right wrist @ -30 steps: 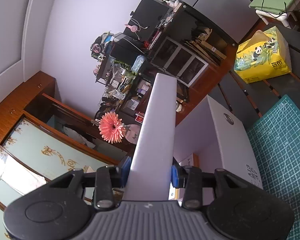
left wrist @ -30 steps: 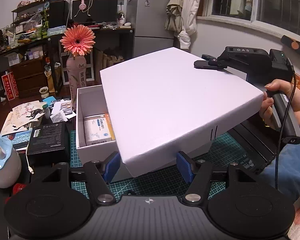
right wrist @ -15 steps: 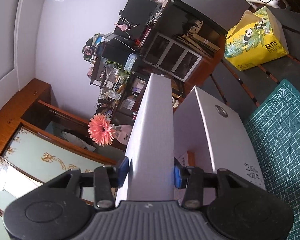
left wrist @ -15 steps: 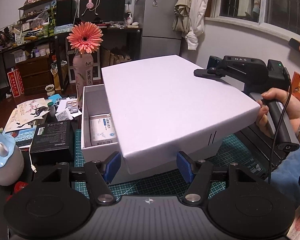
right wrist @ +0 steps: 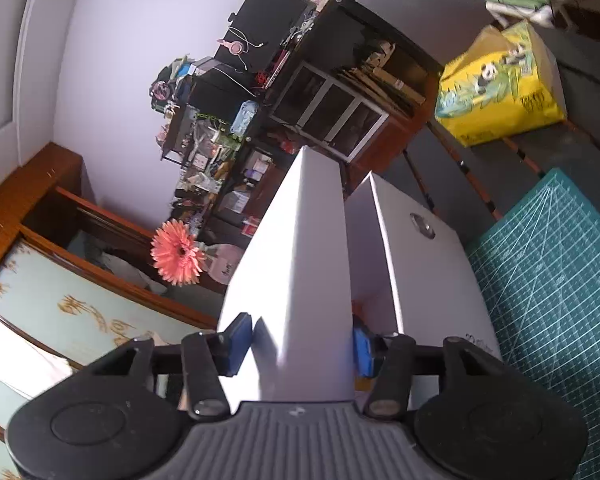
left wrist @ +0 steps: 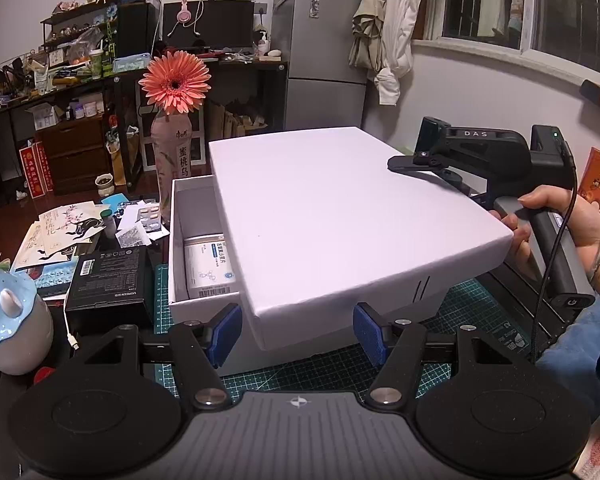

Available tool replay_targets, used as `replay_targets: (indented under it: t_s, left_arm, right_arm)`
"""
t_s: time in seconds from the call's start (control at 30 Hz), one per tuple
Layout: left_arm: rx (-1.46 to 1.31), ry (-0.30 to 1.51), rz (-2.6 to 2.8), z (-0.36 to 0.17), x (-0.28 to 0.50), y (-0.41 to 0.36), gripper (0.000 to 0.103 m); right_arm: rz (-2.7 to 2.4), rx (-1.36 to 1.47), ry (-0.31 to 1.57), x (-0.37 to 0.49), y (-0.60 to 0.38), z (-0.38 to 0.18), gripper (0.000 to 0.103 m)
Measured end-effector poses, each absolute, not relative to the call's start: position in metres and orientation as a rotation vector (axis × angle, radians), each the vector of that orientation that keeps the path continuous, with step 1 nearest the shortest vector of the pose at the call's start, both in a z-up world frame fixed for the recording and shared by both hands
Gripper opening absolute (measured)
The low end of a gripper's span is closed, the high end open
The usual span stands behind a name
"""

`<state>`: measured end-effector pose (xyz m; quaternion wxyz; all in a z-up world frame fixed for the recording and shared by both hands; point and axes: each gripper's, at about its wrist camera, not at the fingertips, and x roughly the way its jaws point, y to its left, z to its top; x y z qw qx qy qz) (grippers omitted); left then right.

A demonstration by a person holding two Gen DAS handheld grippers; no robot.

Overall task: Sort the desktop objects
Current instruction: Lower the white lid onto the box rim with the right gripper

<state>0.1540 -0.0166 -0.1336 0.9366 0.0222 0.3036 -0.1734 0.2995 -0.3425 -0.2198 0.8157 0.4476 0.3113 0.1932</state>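
White lid point(left wrist: 340, 216) lies askew on the open box point(left wrist: 188, 216), leaving its left side uncovered. Right gripper point(right wrist: 298, 344), jaws just opening, has one pad clear of the lid's right edge. Left gripper point(left wrist: 298, 334) gapes nearby, empty. Let go crooked, the lid could slide off.
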Motion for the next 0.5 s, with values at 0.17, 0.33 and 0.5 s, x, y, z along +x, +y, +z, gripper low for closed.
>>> replay_targets:
  t_s: [0.17, 0.33, 0.5]
  left_arm:
    - [0.052, 0.617, -0.359, -0.133, 0.152, -0.018, 0.061]
    - [0.054, 0.618, -0.358, -0.134, 0.153, -0.018, 0.061]
    - [0.060, 0.616, -0.356, -0.134, 0.153, -0.020, 0.061]
  right_arm:
    - [0.386, 0.857, 0.671, 0.298, -0.337, -0.210, 0.056]
    - [0.364, 0.795, 0.673, 0.297, -0.334, -0.204, 0.058]
    - [0.340, 0.739, 0.682, 0.297, -0.330, -0.201, 0.059]
